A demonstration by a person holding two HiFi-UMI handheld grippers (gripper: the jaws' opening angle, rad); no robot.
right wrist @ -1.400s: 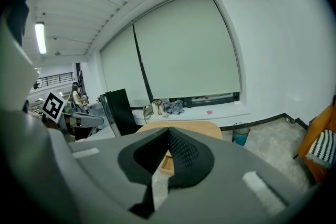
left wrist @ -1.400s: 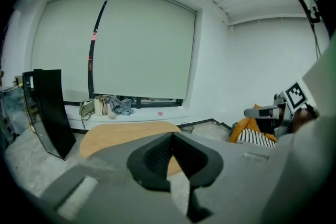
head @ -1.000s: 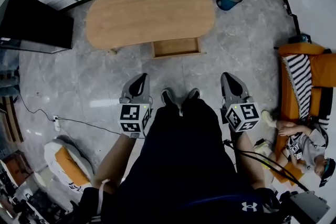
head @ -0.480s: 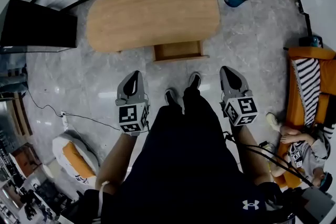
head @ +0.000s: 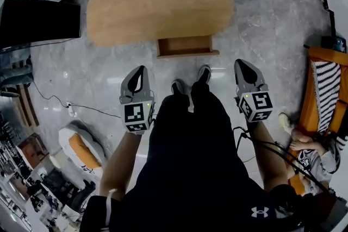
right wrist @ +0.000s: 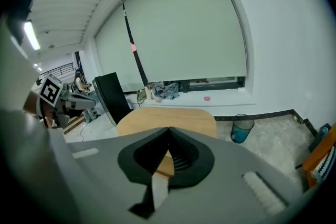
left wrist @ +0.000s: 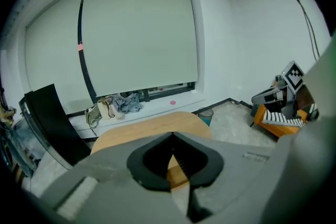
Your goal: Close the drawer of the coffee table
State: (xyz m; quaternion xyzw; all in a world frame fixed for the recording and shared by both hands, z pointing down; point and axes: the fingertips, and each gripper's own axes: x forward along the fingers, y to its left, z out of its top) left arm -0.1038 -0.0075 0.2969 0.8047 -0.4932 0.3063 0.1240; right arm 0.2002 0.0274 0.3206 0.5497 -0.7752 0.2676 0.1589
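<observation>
Standing open: shallow wooden drawer (head: 185,46), projecting from the near edge of oval light-wood coffee table (head: 157,5). Left gripper (head: 140,70), right gripper (head: 241,65): both closed, empty, well short of it. Risk: an off-centre push likely skews and jams it.

The drawer (head: 185,45) hides its back end under the table (head: 157,2); the picture's right edge cuts off the orange sofa (head: 328,89).

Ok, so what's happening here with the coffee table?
A person stands in front of the wooden coffee table, a gripper in each hand. Its drawer is pulled out toward them, not yet closed. The left gripper and right gripper are held short of the drawer, jaws together and holding nothing.
</observation>
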